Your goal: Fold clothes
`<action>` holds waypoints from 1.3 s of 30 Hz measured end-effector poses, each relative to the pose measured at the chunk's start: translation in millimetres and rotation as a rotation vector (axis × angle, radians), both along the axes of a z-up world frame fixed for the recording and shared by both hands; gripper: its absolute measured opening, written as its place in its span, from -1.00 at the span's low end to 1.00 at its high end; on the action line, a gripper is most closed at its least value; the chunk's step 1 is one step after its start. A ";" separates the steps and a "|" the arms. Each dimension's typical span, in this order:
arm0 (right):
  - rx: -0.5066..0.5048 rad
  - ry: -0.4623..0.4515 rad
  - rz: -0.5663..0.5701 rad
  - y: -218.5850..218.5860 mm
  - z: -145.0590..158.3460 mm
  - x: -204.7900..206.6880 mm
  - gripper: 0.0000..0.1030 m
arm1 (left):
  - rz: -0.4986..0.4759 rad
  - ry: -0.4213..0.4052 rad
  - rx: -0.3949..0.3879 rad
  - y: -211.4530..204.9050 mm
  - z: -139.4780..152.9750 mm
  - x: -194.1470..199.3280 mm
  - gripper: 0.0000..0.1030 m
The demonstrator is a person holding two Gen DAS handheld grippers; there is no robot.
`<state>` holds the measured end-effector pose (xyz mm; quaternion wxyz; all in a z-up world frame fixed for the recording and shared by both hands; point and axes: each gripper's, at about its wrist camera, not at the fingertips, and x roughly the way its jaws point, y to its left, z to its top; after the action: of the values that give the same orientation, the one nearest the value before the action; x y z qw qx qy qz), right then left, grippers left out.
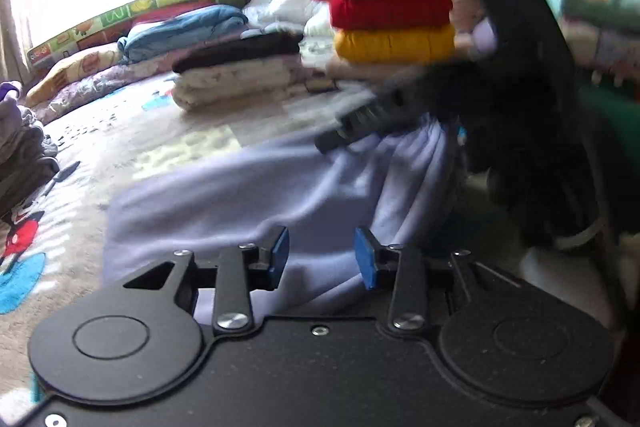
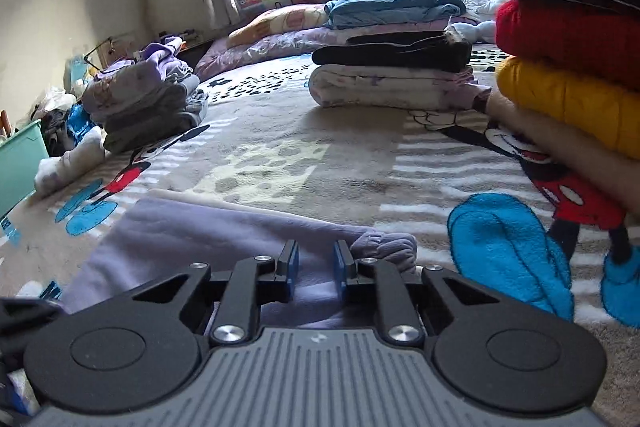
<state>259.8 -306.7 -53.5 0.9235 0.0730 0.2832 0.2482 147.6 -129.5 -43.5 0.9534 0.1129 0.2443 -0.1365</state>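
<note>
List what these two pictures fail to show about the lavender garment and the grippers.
- Lavender garment: near part hidden behind the right hand-held gripper in the right wrist view.
- The same gripper's fingertips: motion blur smears them in the left wrist view.
- Left hand-held gripper: cloth lies between its pads; the left wrist view cannot settle contact.
</note>
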 end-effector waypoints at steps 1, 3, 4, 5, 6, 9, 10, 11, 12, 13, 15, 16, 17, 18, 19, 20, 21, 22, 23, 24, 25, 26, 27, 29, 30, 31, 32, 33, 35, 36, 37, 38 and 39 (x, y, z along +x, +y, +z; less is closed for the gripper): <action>0.015 0.002 -0.001 -2.2 0.5 -0.3 -0.60 | 0.030 -0.017 -0.014 10.8 3.4 2.2 -0.29; 0.033 0.004 0.008 -5.2 0.4 -1.1 -0.58 | 0.094 -0.040 -0.055 35.7 7.9 14.5 -0.29; 0.029 0.002 0.013 -4.9 -0.1 -1.7 -0.58 | 0.120 -0.032 -0.069 46.1 6.3 22.3 -0.31; 0.018 -0.004 0.017 -3.3 -0.6 -2.8 -0.58 | 0.138 0.000 -0.074 54.0 -0.3 32.1 -0.31; 0.008 -0.009 0.019 -2.0 -1.6 -3.4 -0.58 | 0.156 0.032 -0.079 61.9 -6.9 41.9 -0.31; -0.011 -0.015 0.021 2.1 -6.0 -2.6 -0.58 | 0.144 0.107 -0.109 76.3 -23.3 57.0 -0.26; -0.020 -0.019 0.022 4.1 -6.9 -3.0 -0.58 | 0.151 0.089 -0.130 80.1 -15.5 50.8 -0.26; -0.020 -0.029 0.023 4.6 -5.5 -5.5 -0.53 | 0.158 0.071 -0.150 84.0 -7.7 44.5 -0.23; -0.004 -0.040 0.027 2.7 -2.0 -9.5 -0.46 | 0.164 0.052 -0.182 89.5 -0.6 37.1 -0.17; 0.019 -0.055 0.026 -0.6 1.8 -14.5 -0.23 | 0.173 0.040 -0.229 98.0 4.9 29.0 0.02; 0.080 -0.097 0.004 -12.4 11.0 -28.1 -0.05 | 0.214 0.067 -0.346 120.0 4.5 20.9 0.04; 0.107 -0.118 -0.017 -20.2 15.9 -35.8 -0.01 | 0.238 0.086 -0.407 131.5 2.3 18.1 0.04; 0.136 -0.128 -0.047 -28.4 18.8 -42.5 0.12 | 0.261 0.105 -0.469 143.0 0.2 15.3 0.04; 0.168 -0.123 -0.081 -37.0 19.6 -47.8 0.19 | 0.284 0.124 -0.530 154.4 -1.9 12.5 0.04; 0.199 -0.118 -0.116 -45.7 20.5 -53.0 0.31 | 0.307 0.143 -0.591 165.9 -4.1 9.7 0.05; 0.236 -0.099 -0.147 -54.5 19.5 -56.4 0.35 | 0.322 0.165 -0.650 174.3 -5.5 8.4 0.05; 0.280 -0.059 -0.172 -63.7 15.6 -56.7 0.36 | 0.326 0.193 -0.703 178.6 -7.4 8.4 0.05; 0.327 -0.017 -0.193 -72.0 11.0 -56.9 0.37 | 0.332 0.216 -0.754 181.7 -11.5 8.0 0.05; 0.373 0.024 -0.201 -77.8 5.4 -57.3 0.38 | 0.335 0.236 -0.802 183.3 -15.5 7.4 0.05; 0.414 0.061 -0.203 -81.9 -0.2 -58.0 0.38 | 0.331 0.257 -0.846 184.9 -18.8 6.0 0.05; 0.447 0.096 -0.203 -84.7 -5.5 -58.6 0.41 | 0.328 0.279 -0.886 185.6 -22.4 6.6 0.05; 0.467 0.127 -0.200 -85.7 -10.3 -58.9 0.45 | 0.325 0.300 -0.918 184.5 -26.9 7.0 0.05; 0.480 0.154 -0.200 -86.1 -14.9 -58.9 0.47 | 0.322 0.315 -0.939 182.4 -31.1 5.4 0.05; 0.492 0.195 -0.207 -84.9 -23.4 -57.5 0.48 | 0.316 0.312 -0.945 178.0 -33.5 5.5 0.05; 0.503 0.209 -0.203 -83.5 -27.1 -56.1 0.48 | 0.310 0.310 -0.951 176.9 -33.7 6.4 0.05; 0.509 0.221 -0.200 -81.8 -30.7 -54.4 0.48 | 0.302 0.312 -0.967 177.1 -33.9 8.3 0.05; 0.507 0.230 -0.201 -79.6 -33.9 -52.0 0.47 | 0.295 0.315 -0.980 177.2 -34.3 10.8 0.05; 0.503 0.237 -0.200 -77.3 -36.2 -49.4 0.46 | 0.290 0.317 -0.986 176.5 -35.2 14.0 0.04; 0.492 0.234 -0.198 -72.9 -37.5 -44.5 0.46 | 0.287 0.321 -0.989 173.5 -37.7 20.1 -0.05; 0.489 0.232 -0.197 -71.0 -37.8 -42.7 0.46 | 0.289 0.322 -0.991 172.3 -39.4 22.5 -0.09; 0.485 0.230 -0.198 -69.2 -38.0 -41.4 0.46 | 0.291 0.323 -0.993 171.1 -41.1 24.9 -0.15; 0.481 0.229 -0.197 -67.7 -38.0 -40.1 0.46 | 0.293 0.324 -0.996 170.3 -43.1 27.1 -0.22; 0.476 0.227 -0.195 -67.2 -38.0 -39.0 0.46 | 0.294 0.327 -1.003 170.5 -45.2 29.0 -0.26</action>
<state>220.8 -373.9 -91.5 0.8623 0.3421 0.3099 0.2081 176.6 40.9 -88.7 0.8490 -0.4135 0.3073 -0.1172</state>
